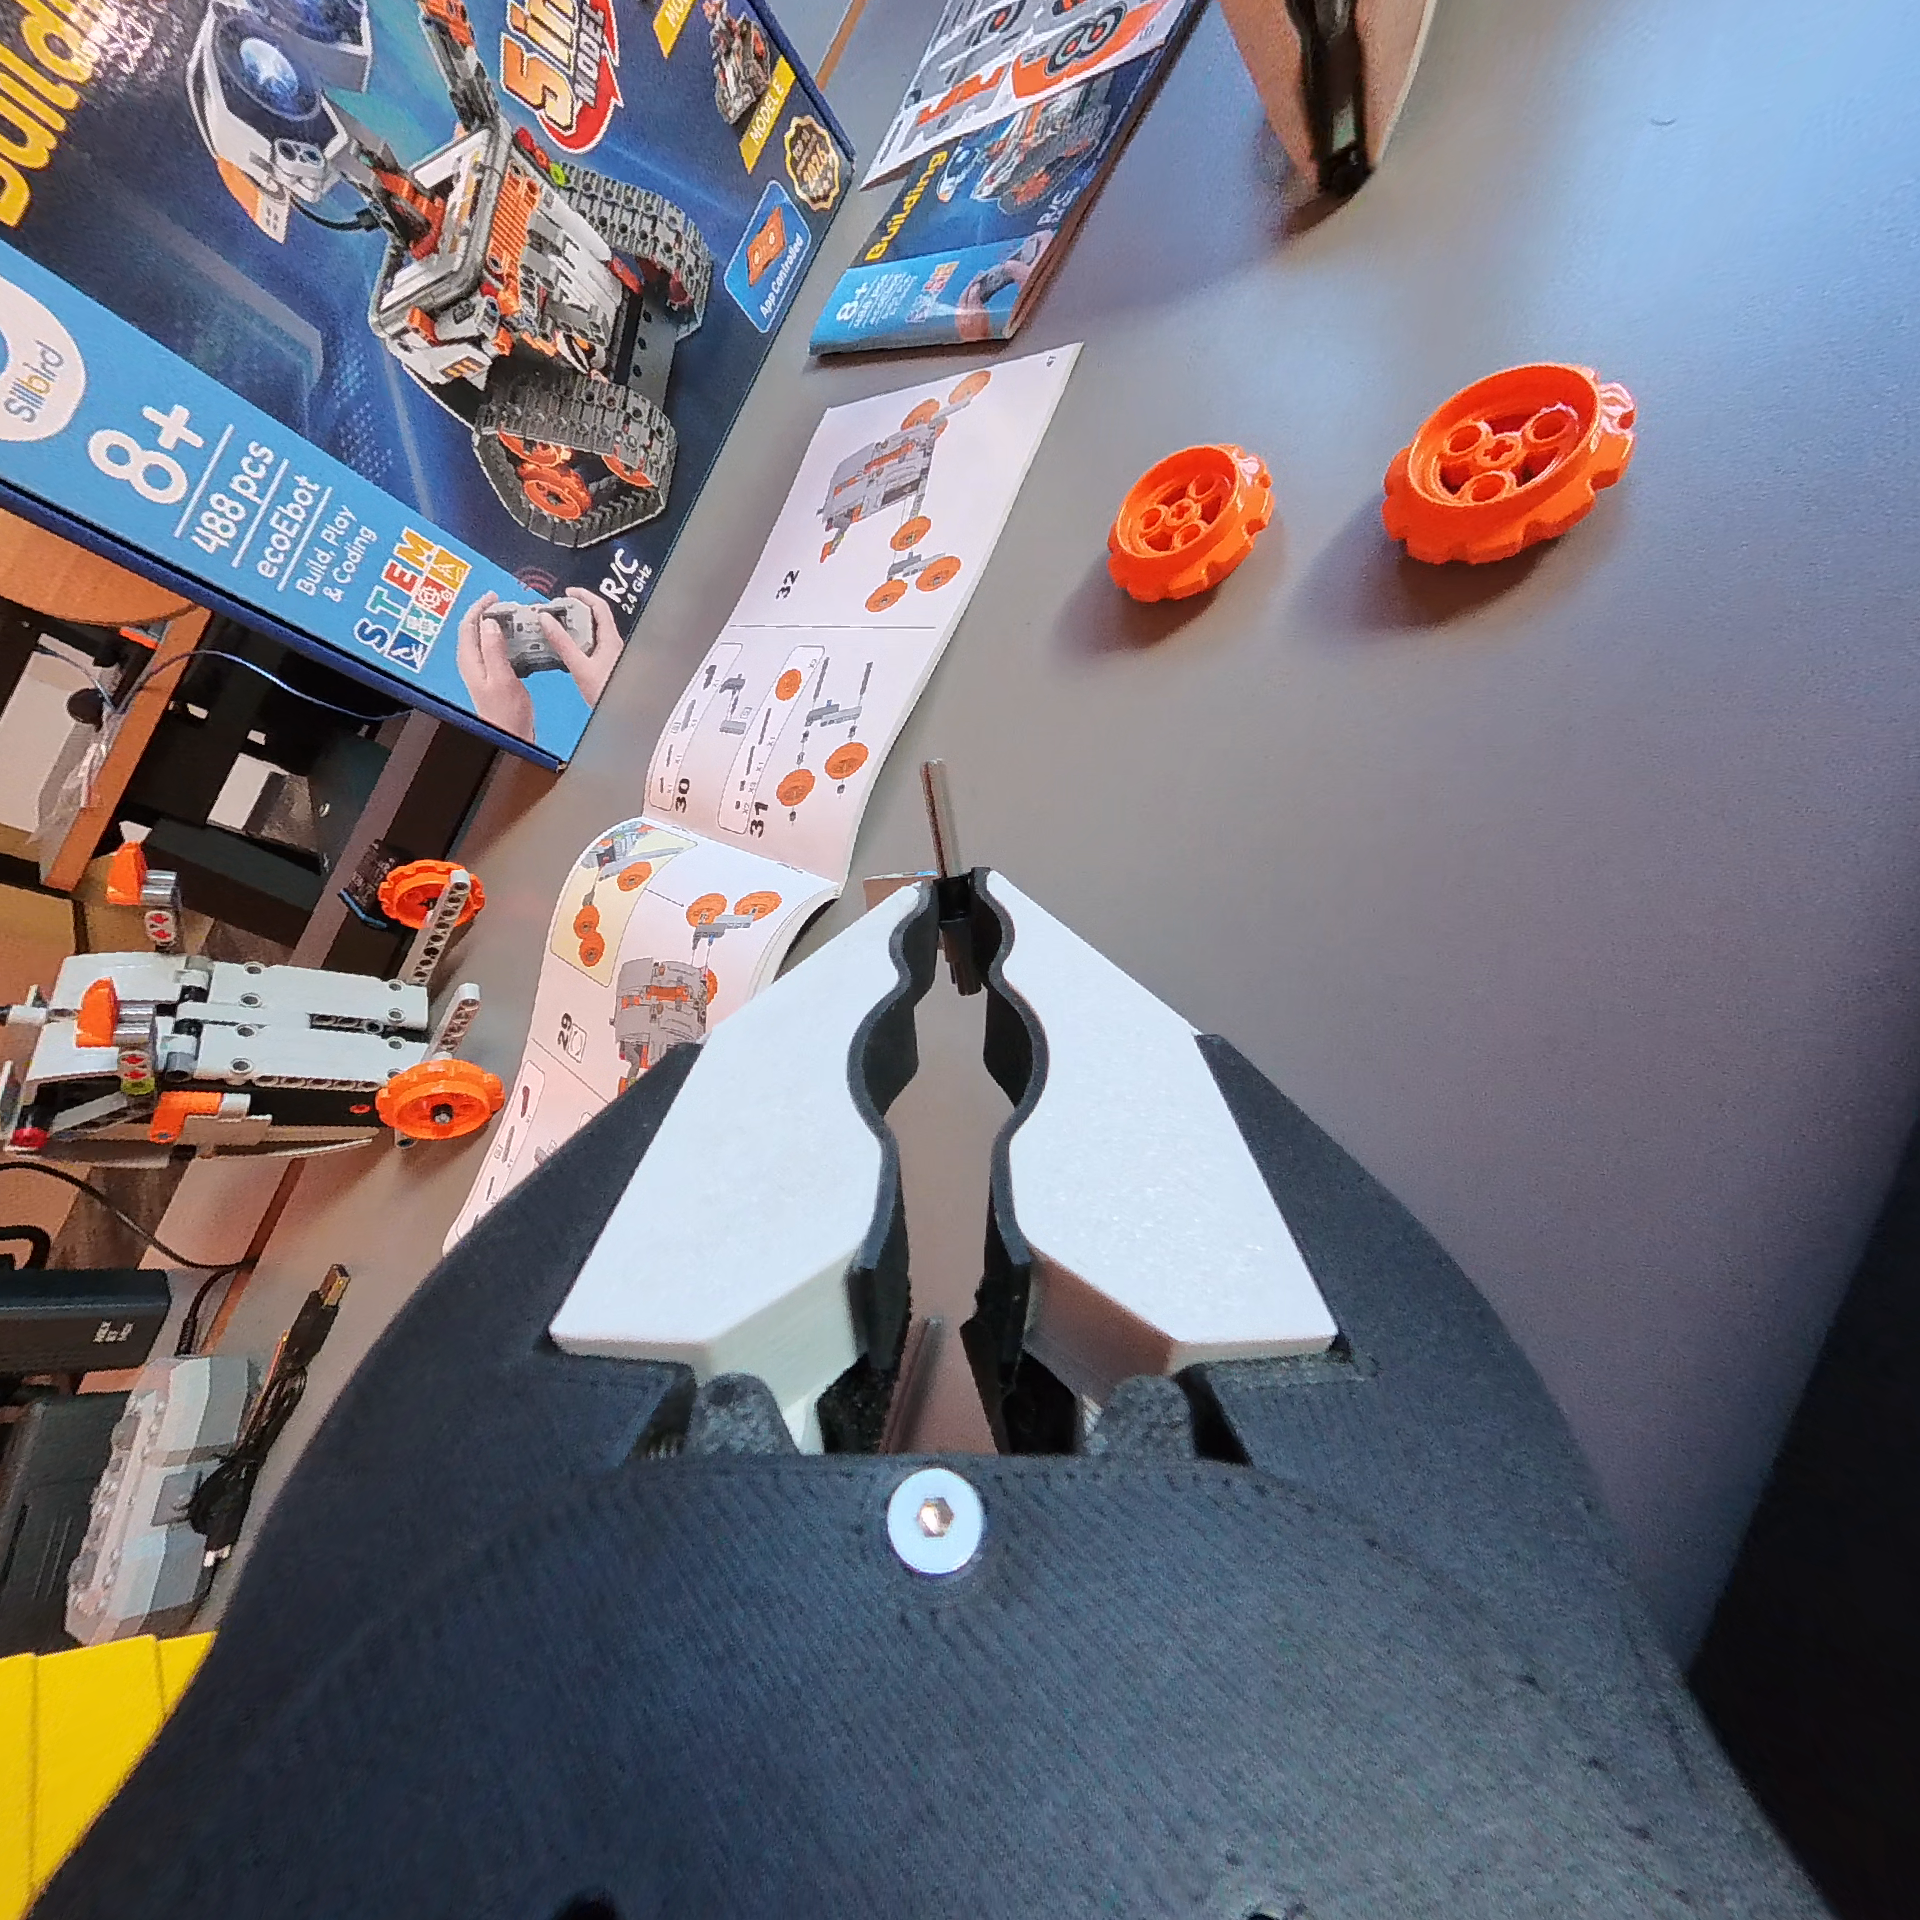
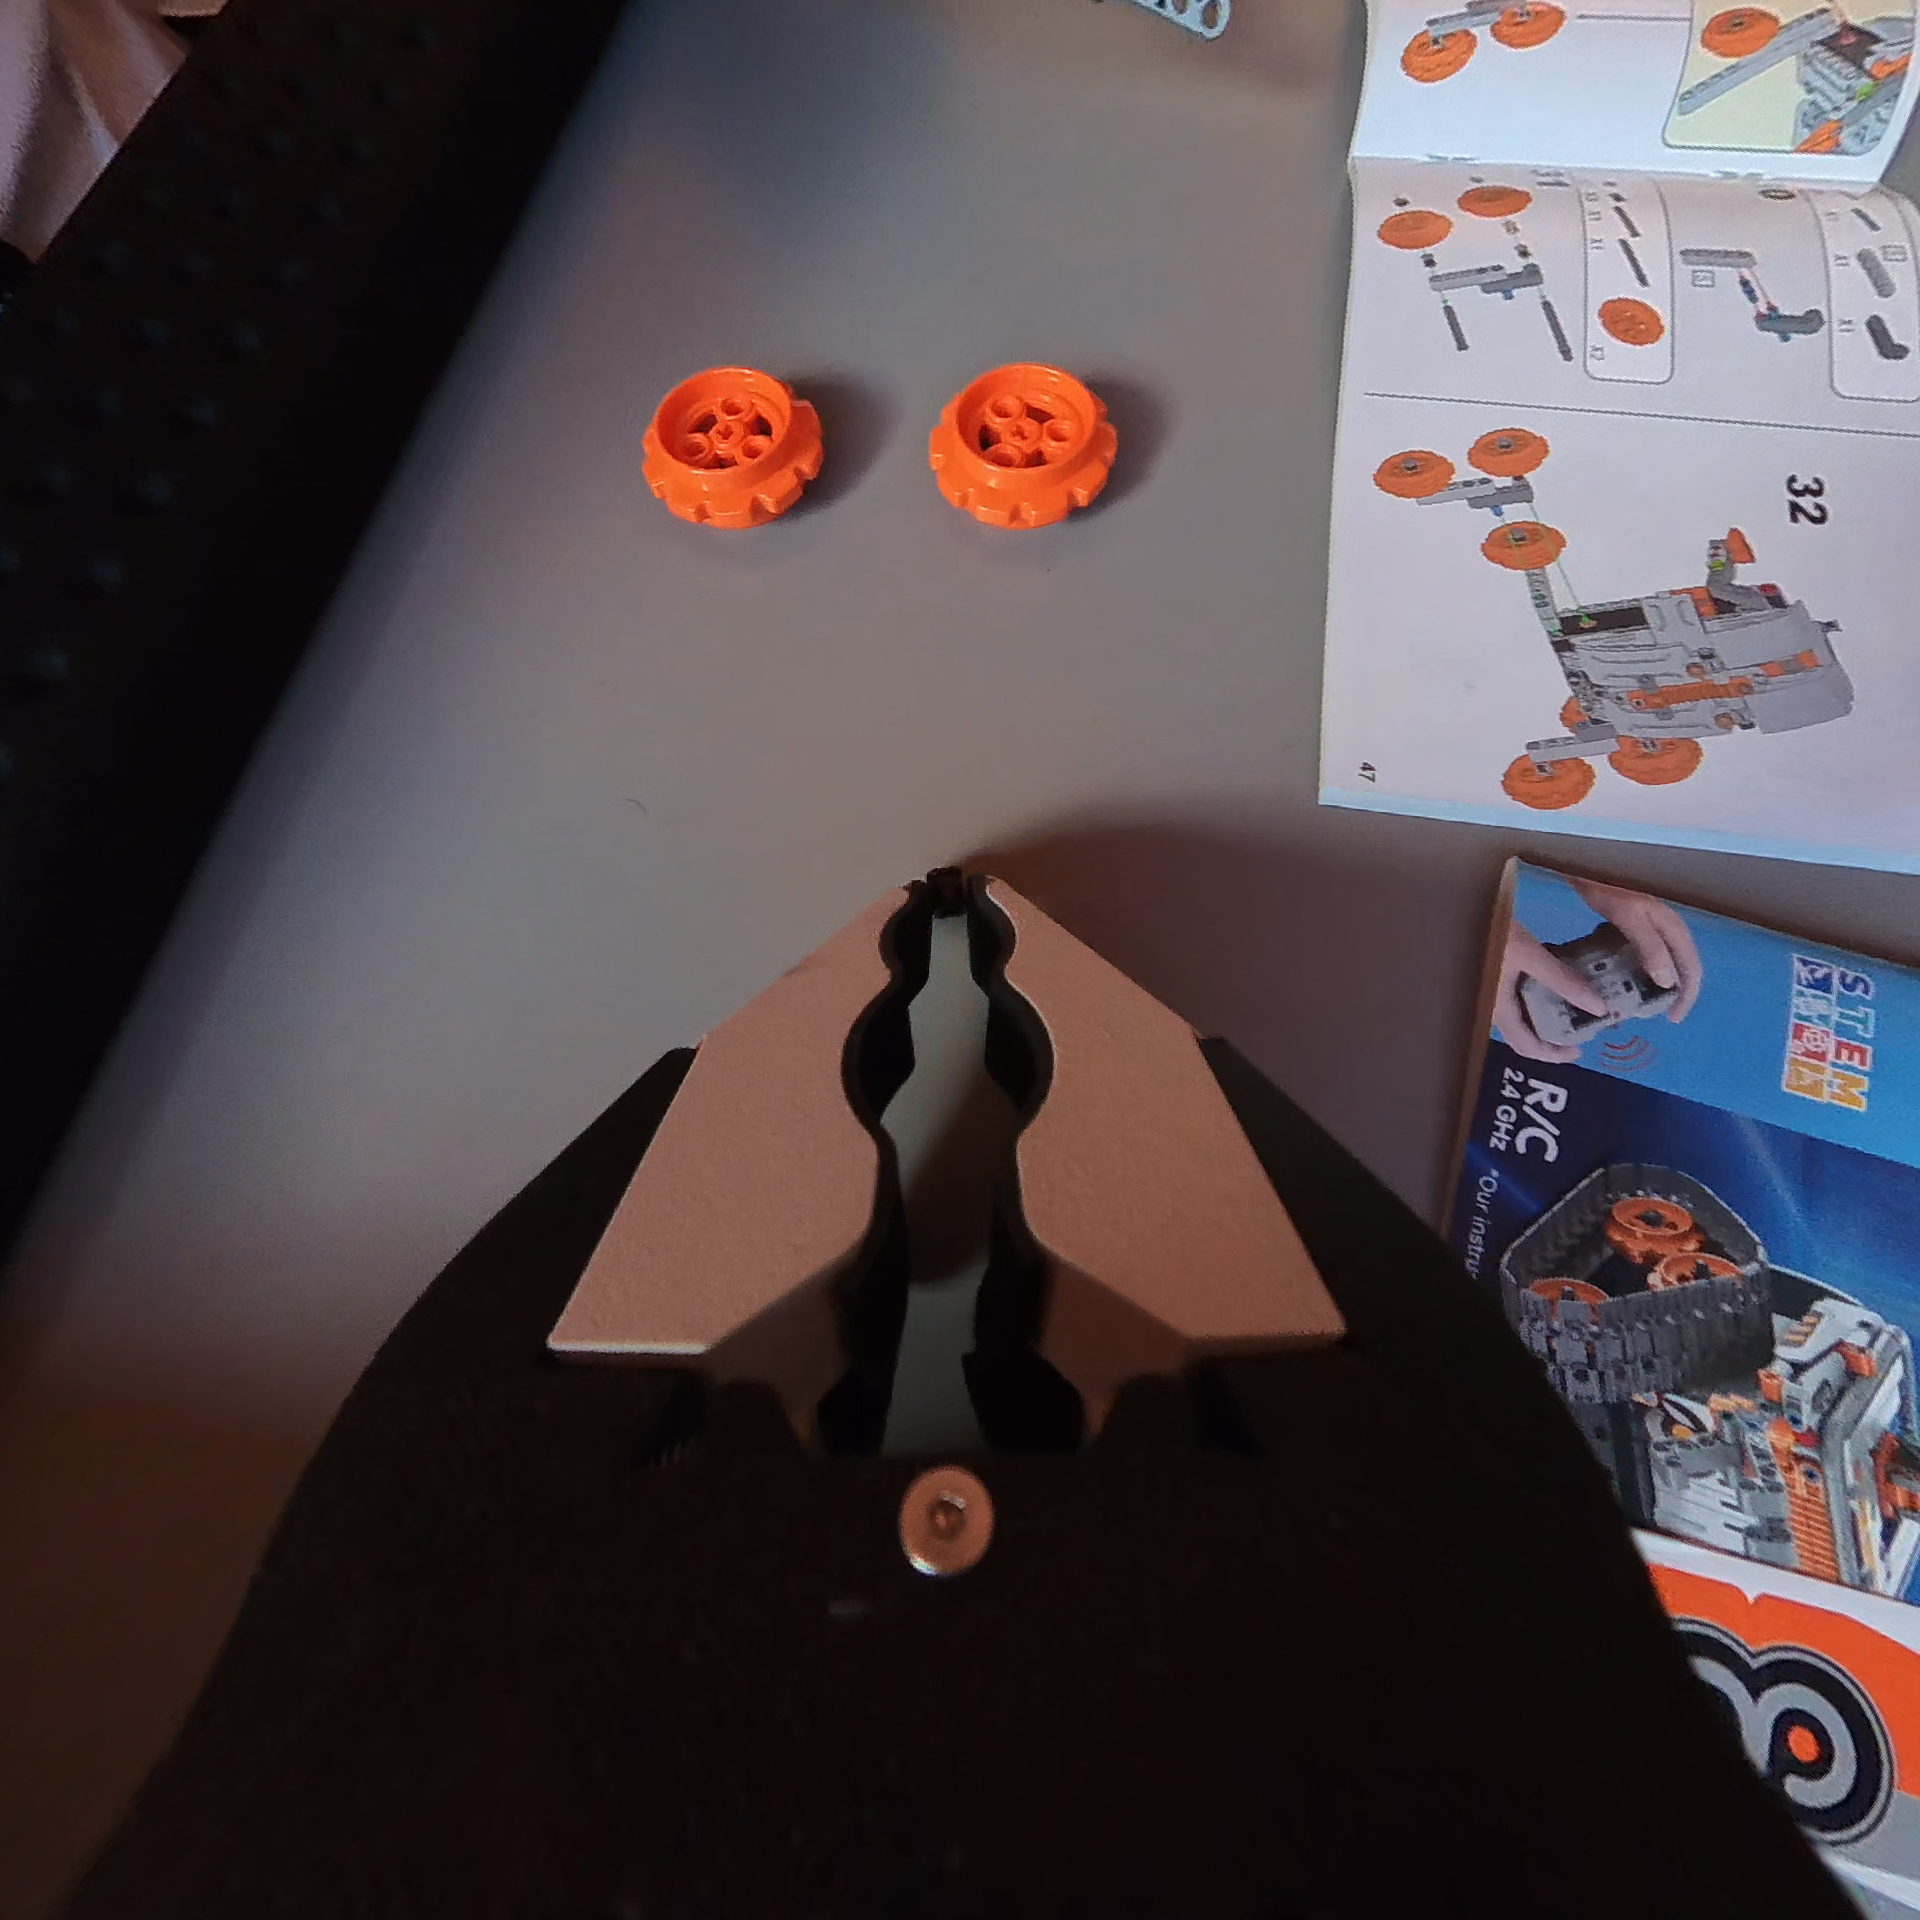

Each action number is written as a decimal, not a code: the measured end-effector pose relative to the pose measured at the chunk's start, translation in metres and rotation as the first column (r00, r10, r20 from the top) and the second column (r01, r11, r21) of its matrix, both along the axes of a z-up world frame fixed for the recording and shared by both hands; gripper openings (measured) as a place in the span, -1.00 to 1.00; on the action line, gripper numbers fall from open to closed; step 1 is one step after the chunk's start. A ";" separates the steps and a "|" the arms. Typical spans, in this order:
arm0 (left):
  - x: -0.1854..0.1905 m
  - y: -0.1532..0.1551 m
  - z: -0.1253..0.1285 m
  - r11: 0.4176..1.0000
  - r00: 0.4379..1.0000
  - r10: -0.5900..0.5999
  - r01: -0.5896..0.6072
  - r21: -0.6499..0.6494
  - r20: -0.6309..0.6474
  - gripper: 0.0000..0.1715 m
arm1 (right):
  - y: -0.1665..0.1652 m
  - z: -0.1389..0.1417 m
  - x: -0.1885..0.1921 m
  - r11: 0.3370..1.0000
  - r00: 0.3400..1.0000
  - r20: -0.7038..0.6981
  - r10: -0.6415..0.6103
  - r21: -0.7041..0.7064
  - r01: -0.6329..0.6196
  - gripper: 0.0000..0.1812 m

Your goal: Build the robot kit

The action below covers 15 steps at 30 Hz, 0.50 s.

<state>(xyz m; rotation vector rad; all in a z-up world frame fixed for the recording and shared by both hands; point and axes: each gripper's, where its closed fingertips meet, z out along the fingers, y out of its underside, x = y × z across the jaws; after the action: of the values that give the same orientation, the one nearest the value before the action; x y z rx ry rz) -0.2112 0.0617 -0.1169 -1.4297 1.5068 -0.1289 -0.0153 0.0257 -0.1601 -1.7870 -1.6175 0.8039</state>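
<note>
Left gripper [image 1: 948,899]: we see its white fingers w/ black wavy pads pinching a thin grey-and-black axle pin [image 1: 943,831] right at the tips. The pin pokes out fwd past the fingertips, clear of the table.
Why held so: a tip pinch leaves most of the pin free – our read only, it looks ready to be fed into a hole.
Right gripper [image 2: 943,888]: jaws nearly pressed together. A tiny dark bit sits at the tips, too small and dim for us to say if it's a held part or just the pads, so we can't tell.
Orange wheels: two orange toothed plastic wheels, left wheel [image 2: 730,445] and right wheel [image 2: 1021,445], lie flat on the grey table [image 2: 727,779], side by side and apart – far ahead of the right gripper, untouched.
Why flat: hubs face up, so the centre cross-holes are reachable from above, we reckon.
Booklet: an open white instruction booklet [image 1: 894,520] lies left of the left gripper.
Box: a blue printed cardboard kit box [image 1: 416,343] sits far left.
Model: a part-built white-and-orange brick vehicle [image 1: 229,1049] at the left, near the table edge.
</note>
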 end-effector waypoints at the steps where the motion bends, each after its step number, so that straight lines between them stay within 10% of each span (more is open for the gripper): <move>1: 0.000 0.000 0.001 1.000 1.000 0.001 -0.001 0.000 0.003 -0.97 | 0.001 0.000 0.002 1.000 1.000 0.009 -0.016 -0.005 0.017 -0.94; 5: -0.001 0.000 0.005 1.000 1.000 0.007 -0.007 0.003 0.019 -0.97 | -0.004 0.000 0.038 0.996 0.935 0.346 -0.081 0.059 0.065 -0.94; 10: -0.001 0.000 0.011 1.000 0.999 0.006 -0.007 0.004 0.044 -0.97 | -0.029 0.005 0.106 0.998 0.512 0.858 -0.049 0.021 0.059 -0.94; 15: -0.003 -0.006 0.021 1.000 0.997 -0.007 0.005 0.023 0.076 -0.97 | -0.038 -0.002 0.138 0.998 0.158 0.987 0.016 -0.026 0.059 -0.94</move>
<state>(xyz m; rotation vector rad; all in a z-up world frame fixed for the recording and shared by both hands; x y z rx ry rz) -0.2140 0.0560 -0.0960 -1.3874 1.4462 -0.1680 0.1230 -0.0123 -0.1620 -2.5883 -2.2732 -0.6876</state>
